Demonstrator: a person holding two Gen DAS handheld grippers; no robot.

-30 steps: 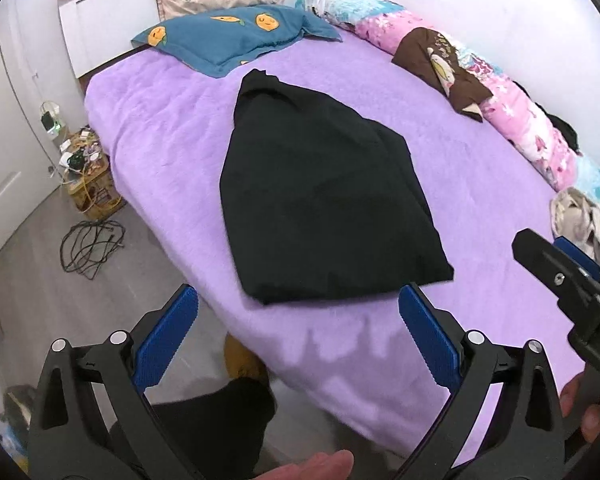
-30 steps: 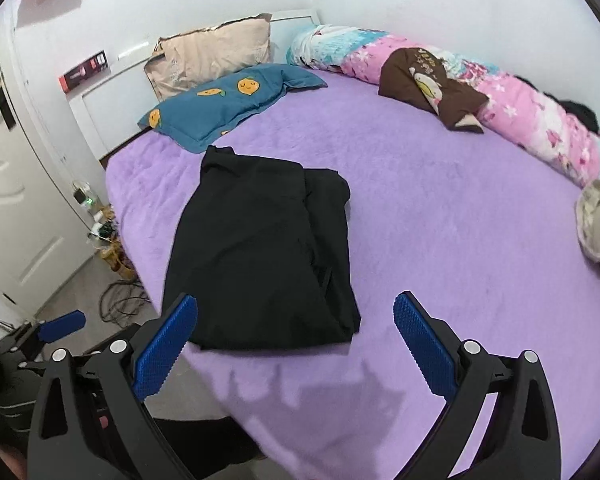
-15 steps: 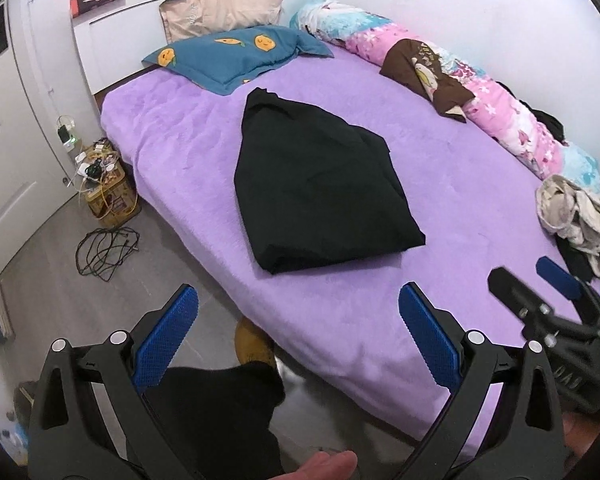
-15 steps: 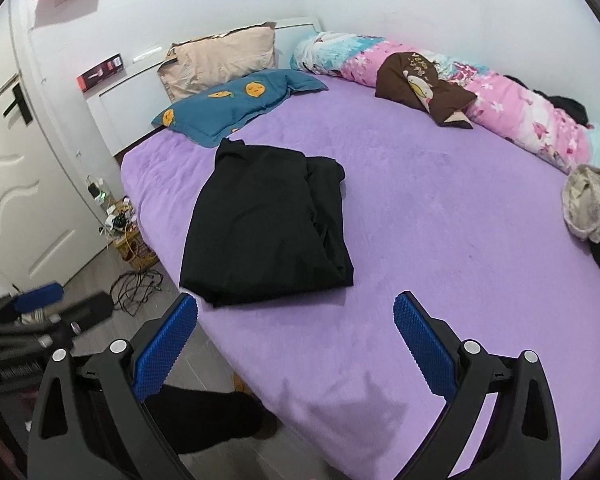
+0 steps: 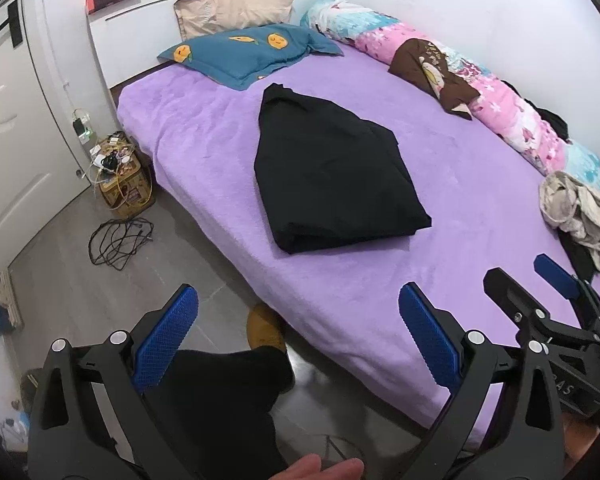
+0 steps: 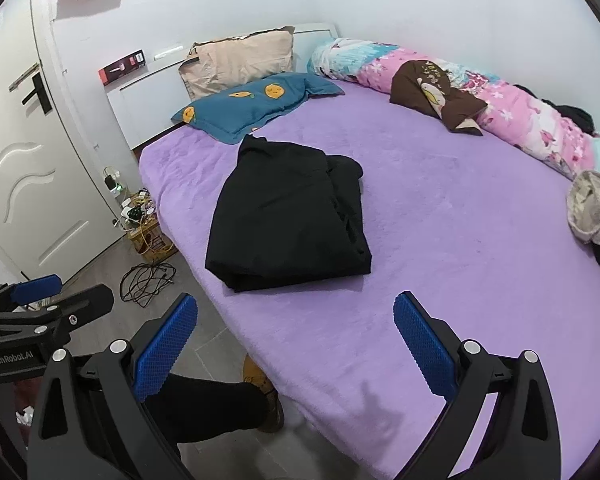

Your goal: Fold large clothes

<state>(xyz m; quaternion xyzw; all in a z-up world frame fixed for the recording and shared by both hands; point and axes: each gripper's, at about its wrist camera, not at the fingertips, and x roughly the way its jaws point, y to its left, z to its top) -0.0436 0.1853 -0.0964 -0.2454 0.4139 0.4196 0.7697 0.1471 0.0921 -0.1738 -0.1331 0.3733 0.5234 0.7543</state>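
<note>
Folded black garment (image 5: 332, 168) on bed (image 5: 480, 184).

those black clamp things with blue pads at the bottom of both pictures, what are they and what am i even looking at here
They are two hand-held grippers, one in each of a person's hands; there is no robot arm. Each carries a fisheye camera looking forward along its two fingers, so one picture comes from the left gripper and the other from the right gripper. Both are open and hold nothing. Each also shows at the edge of the other's picture. Ahead is a bed with a fuzzy purple blanket. On it lies a folded black garment, plus a teal pillow with lemon prints, a rolled pink floral quilt and a crumpled beige cloth.
</note>
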